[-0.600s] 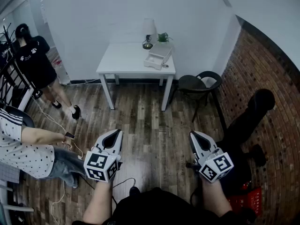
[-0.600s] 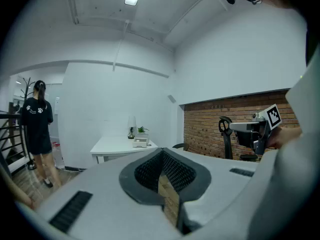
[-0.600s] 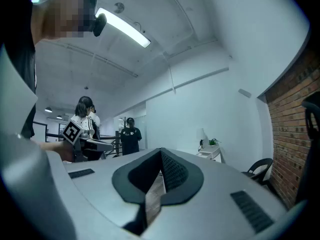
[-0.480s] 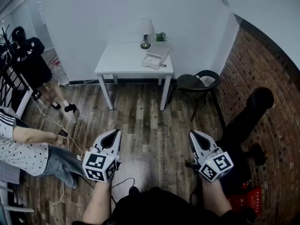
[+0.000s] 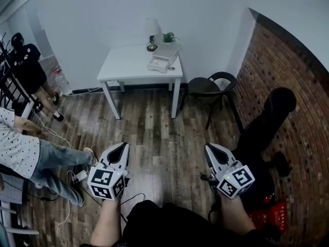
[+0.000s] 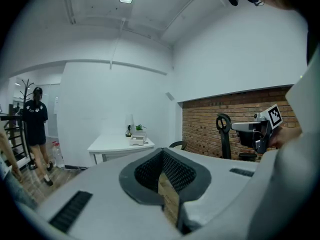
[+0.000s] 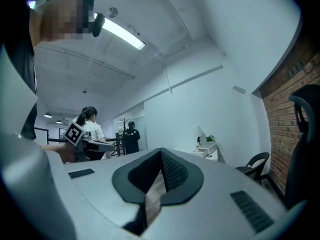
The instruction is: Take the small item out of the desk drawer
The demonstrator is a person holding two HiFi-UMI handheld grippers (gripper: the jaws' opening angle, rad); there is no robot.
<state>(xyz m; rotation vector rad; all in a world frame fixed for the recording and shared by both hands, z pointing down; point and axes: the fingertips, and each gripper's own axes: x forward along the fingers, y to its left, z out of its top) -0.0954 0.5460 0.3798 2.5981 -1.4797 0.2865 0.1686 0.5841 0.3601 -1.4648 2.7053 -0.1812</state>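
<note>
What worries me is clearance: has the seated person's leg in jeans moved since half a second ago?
Yes. The seated person's leg has stretched forward over the wooden floor, toward the white table.

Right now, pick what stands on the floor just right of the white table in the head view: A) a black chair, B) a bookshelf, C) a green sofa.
A: a black chair stands beside the white table, between it and the brick wall.
</note>
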